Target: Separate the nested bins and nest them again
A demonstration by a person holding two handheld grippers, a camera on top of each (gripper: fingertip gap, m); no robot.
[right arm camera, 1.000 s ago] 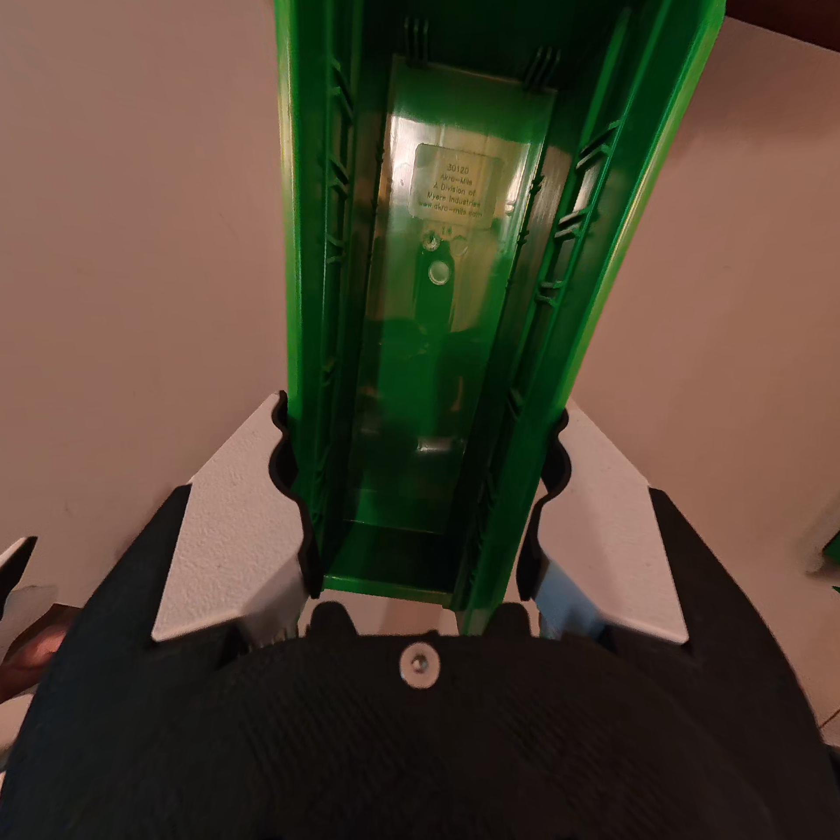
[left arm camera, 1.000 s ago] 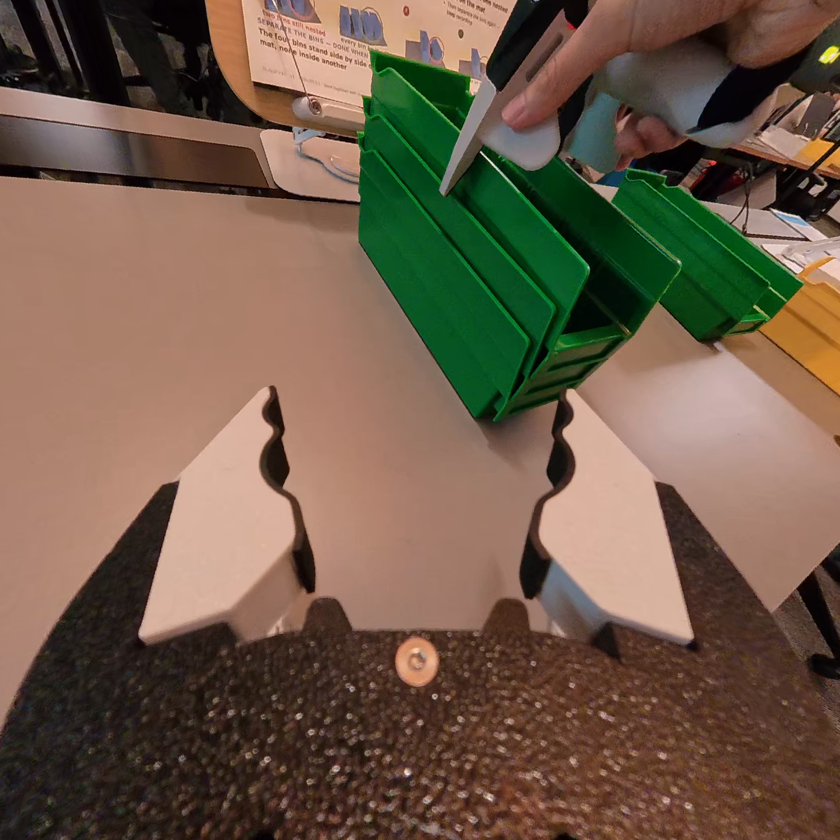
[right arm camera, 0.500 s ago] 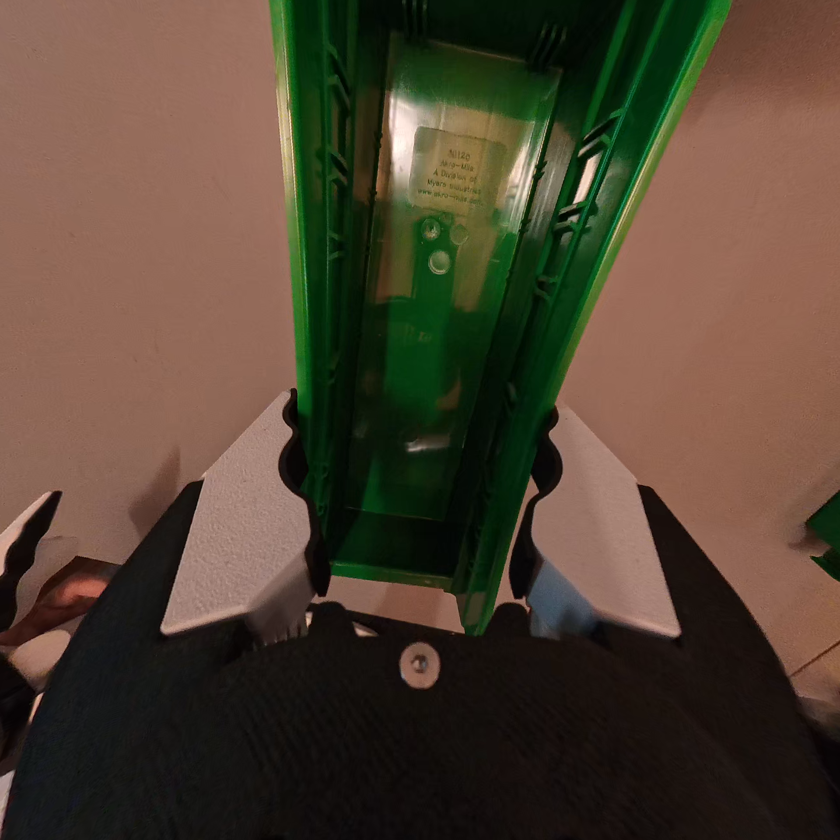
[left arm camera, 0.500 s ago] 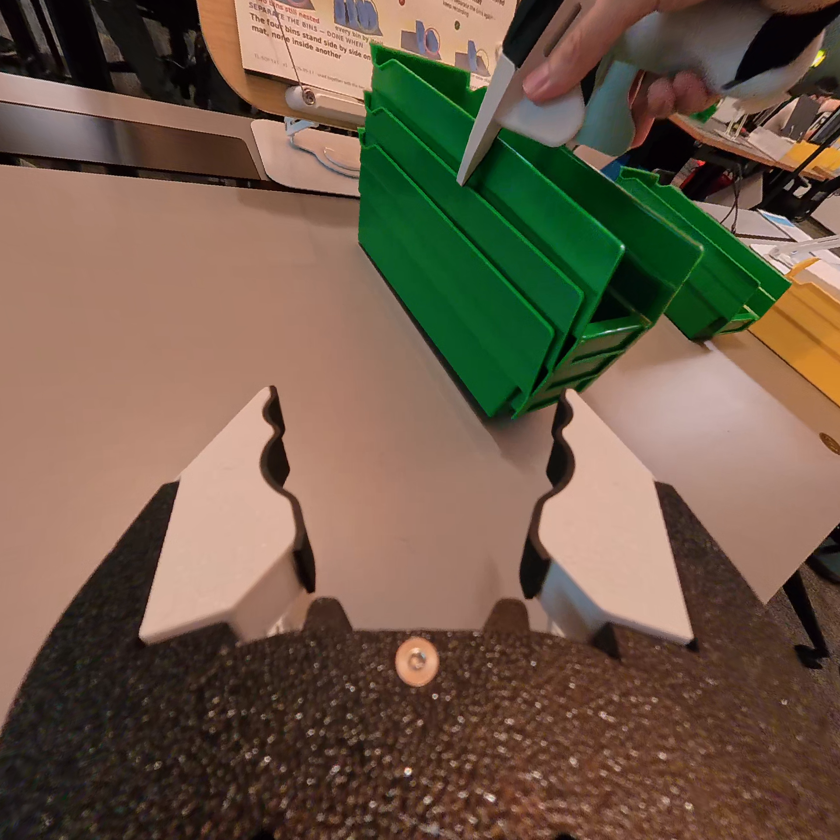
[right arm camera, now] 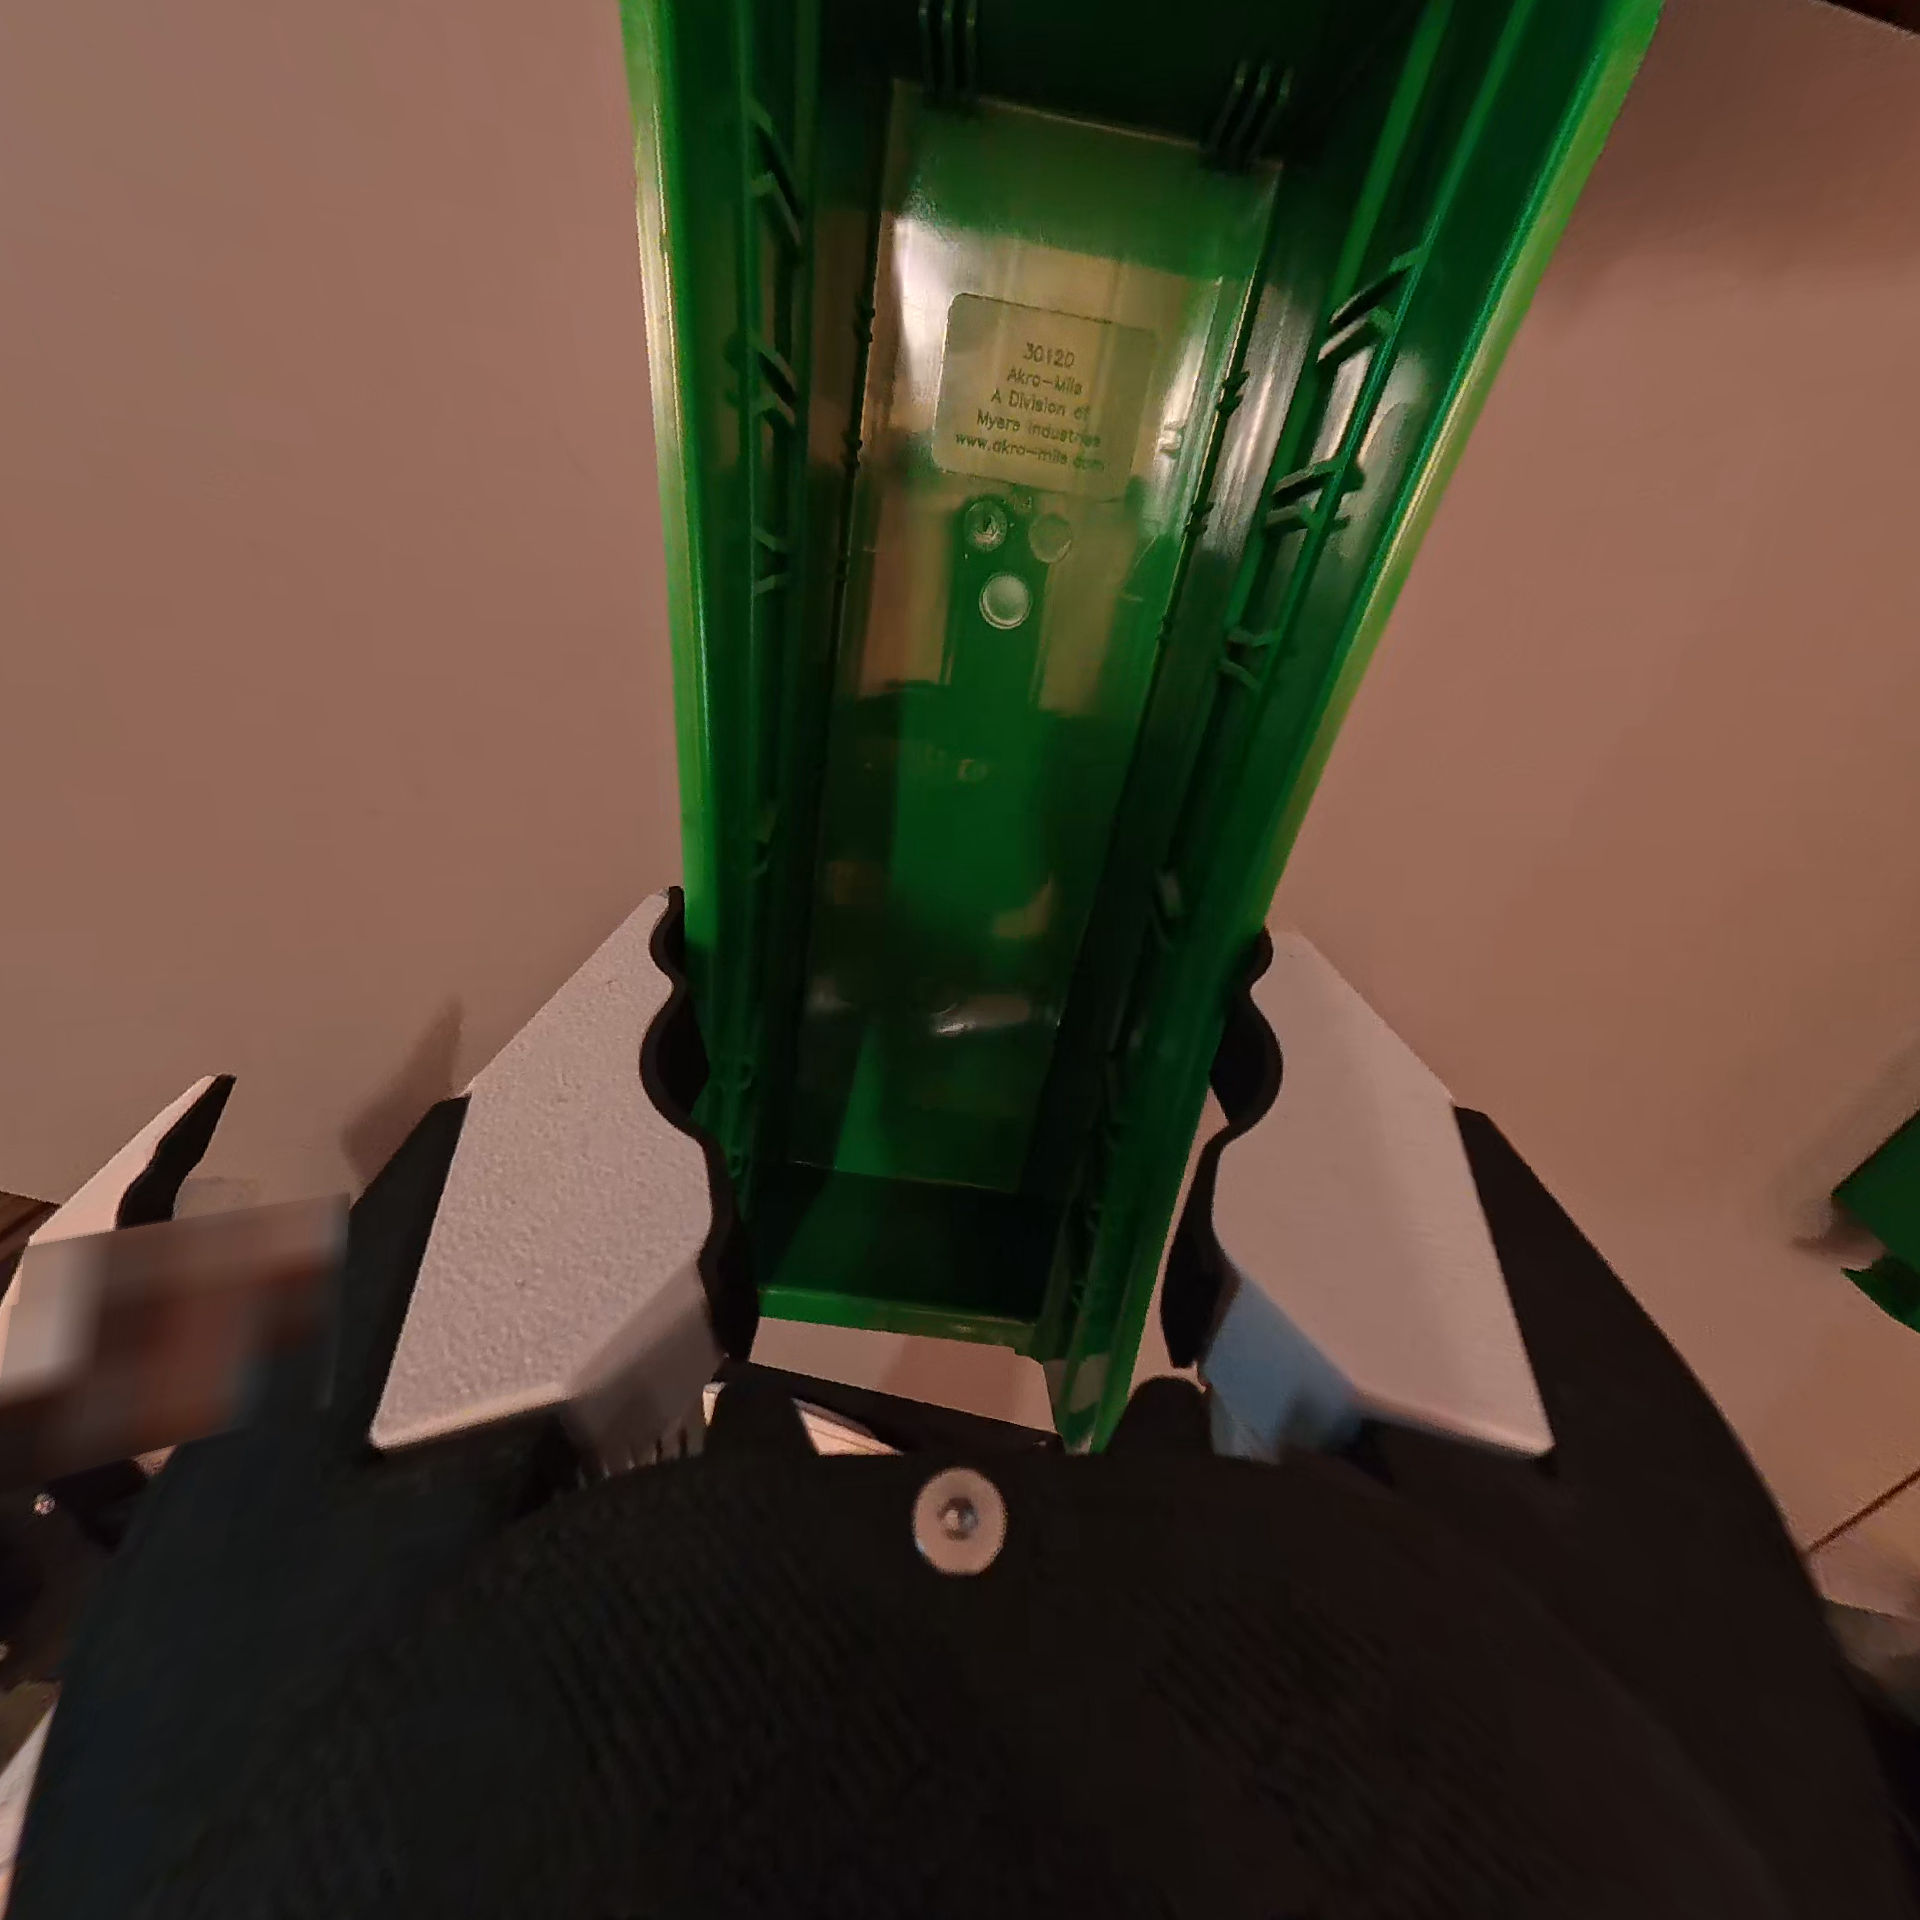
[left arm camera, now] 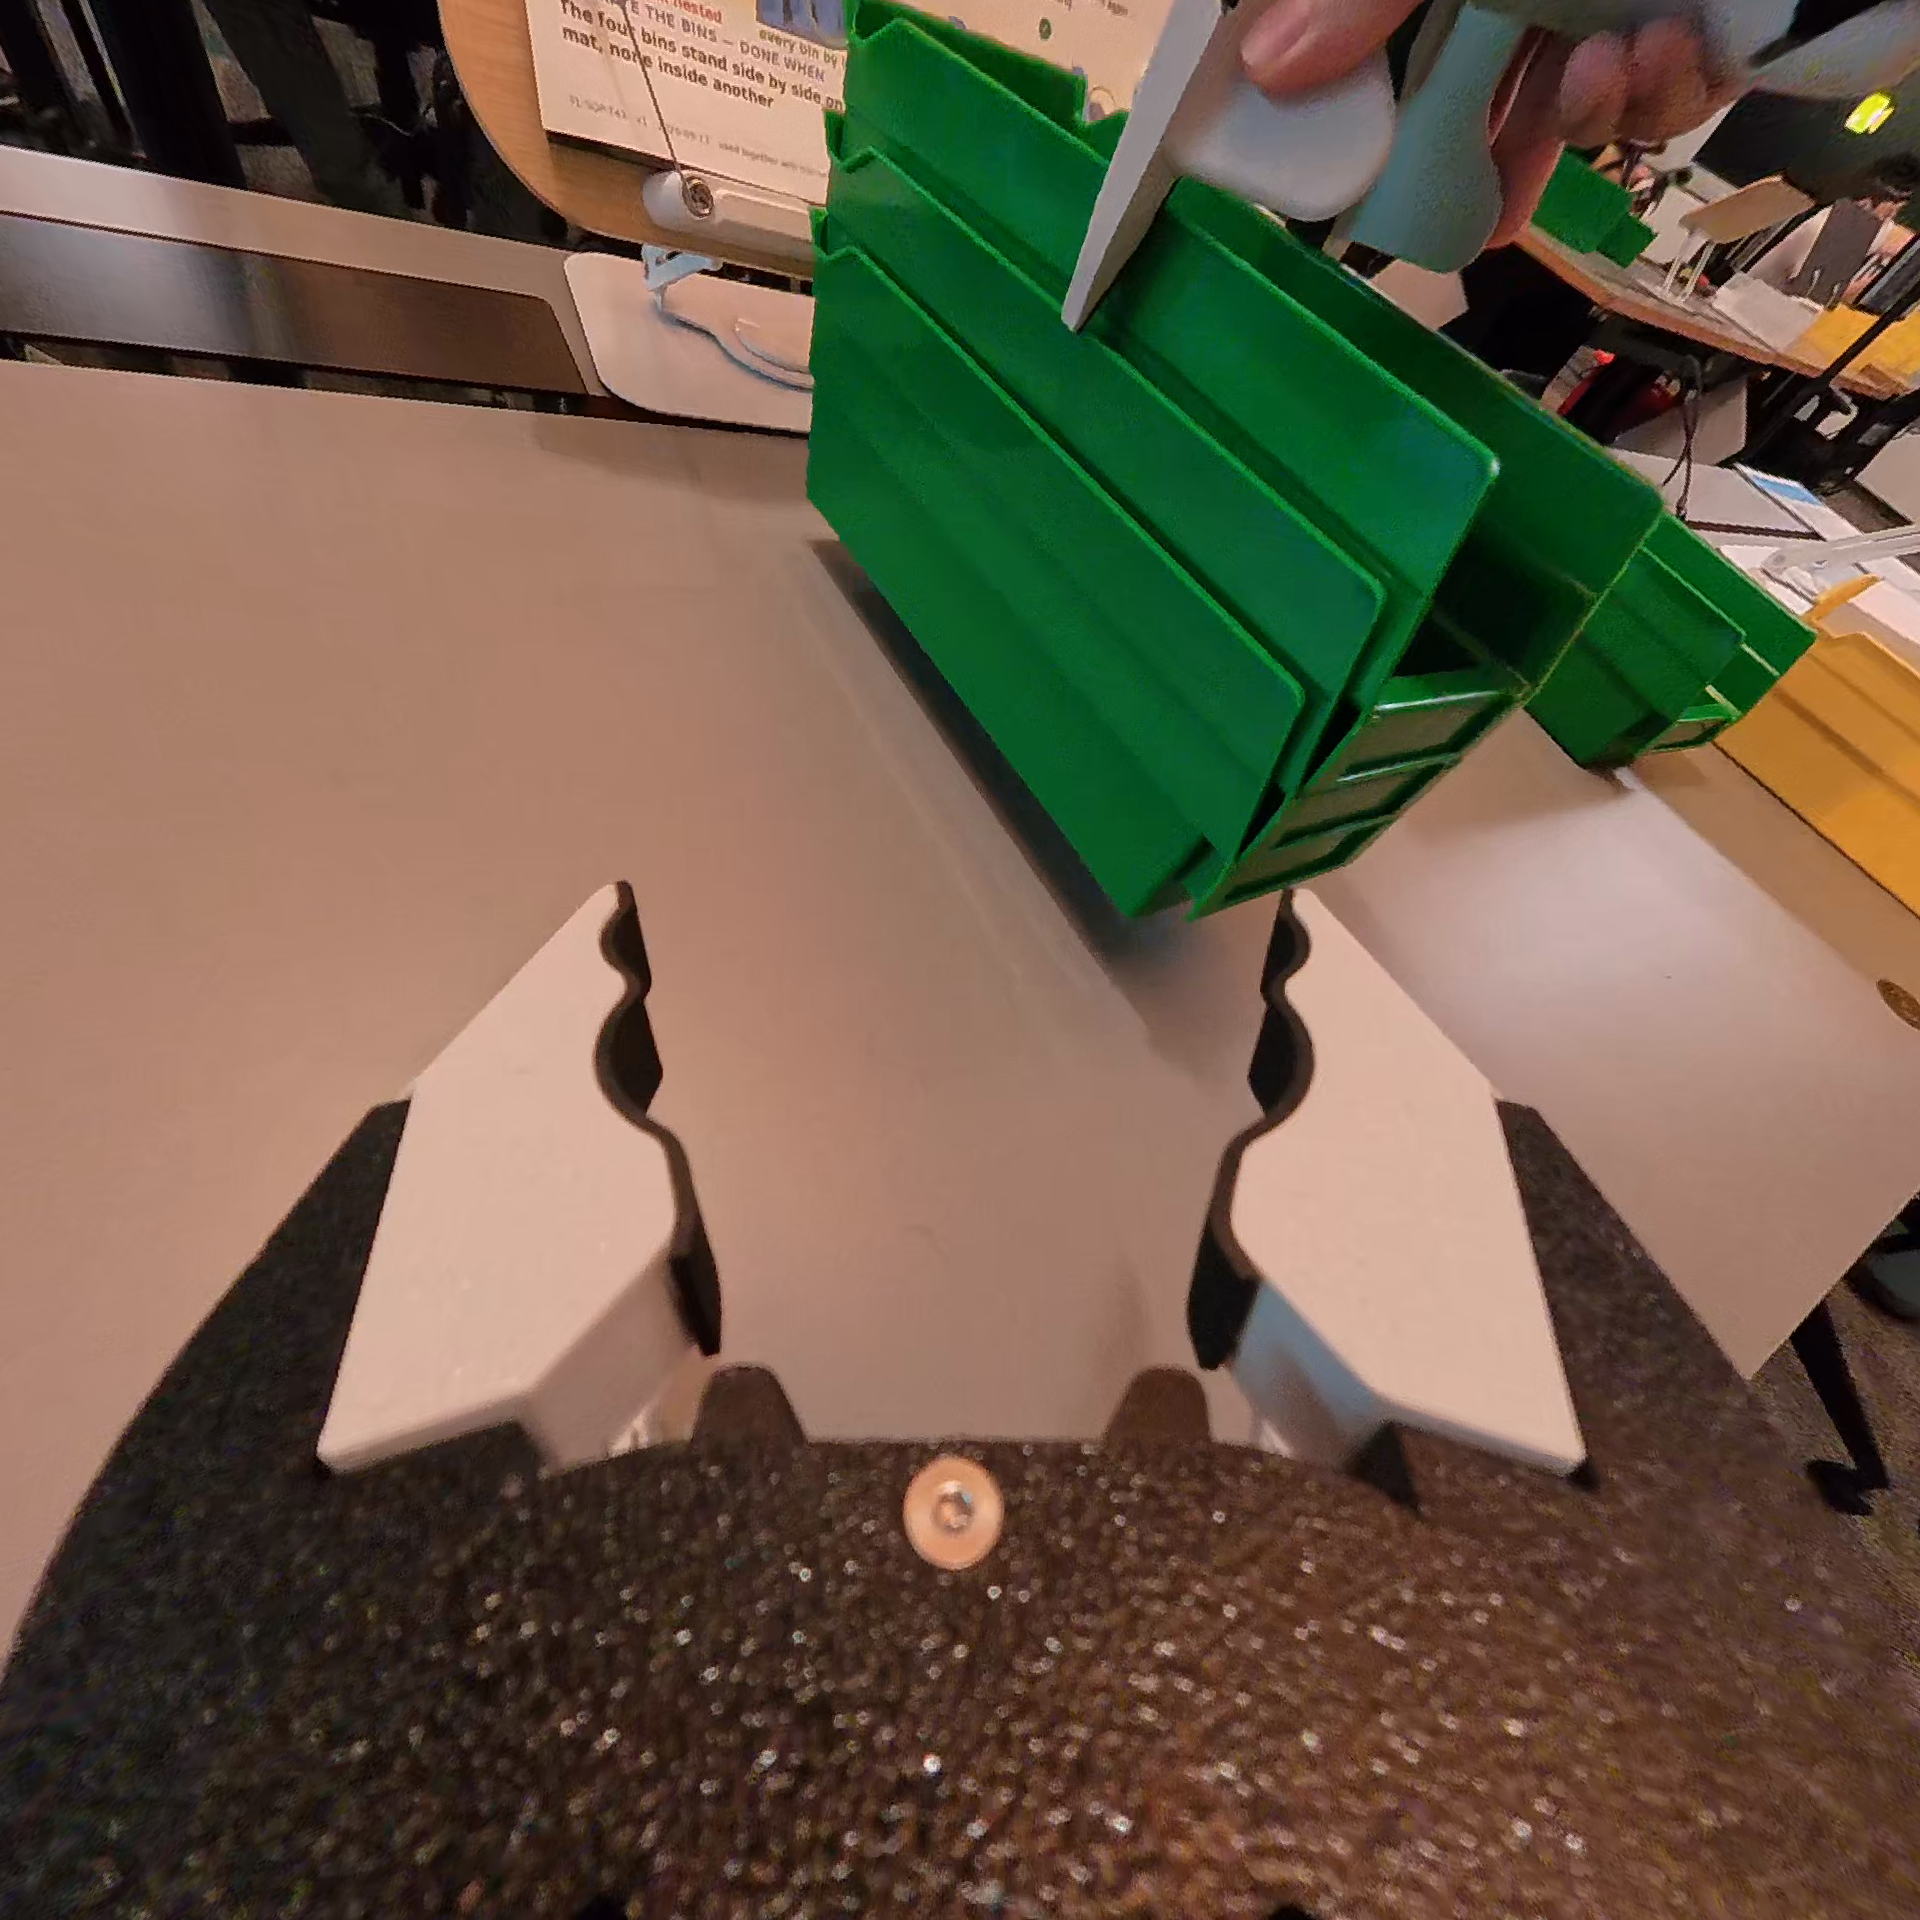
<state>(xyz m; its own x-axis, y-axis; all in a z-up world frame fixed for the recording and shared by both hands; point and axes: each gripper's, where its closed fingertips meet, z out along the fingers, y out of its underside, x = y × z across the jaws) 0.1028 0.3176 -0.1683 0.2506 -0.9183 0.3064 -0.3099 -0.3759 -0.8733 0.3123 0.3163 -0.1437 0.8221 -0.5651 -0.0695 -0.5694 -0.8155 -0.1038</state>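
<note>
Nested green bins (left arm camera: 1101, 582) lifted clear of the tan table (left arm camera: 364, 727), tilted, shadow beneath.

Pinched across the top bin (right arm camera: 1039, 623) near its end by the right gripper (right arm camera: 961, 1132), both pads flat against the outer walls; seen from the left camera, hand (left arm camera: 1538, 94) above, one finger (left arm camera: 1127, 197) down against the stack's side. Left gripper (left arm camera: 951, 1122) wide apart, holding nothing, low over bare table near the stack's lower corner. Open surface to the left; another green bin (left arm camera: 1683, 665) and a yellow bin (left arm camera: 1839, 748) crowding the right edge; instruction board (left arm camera: 665, 73) behind.
</note>
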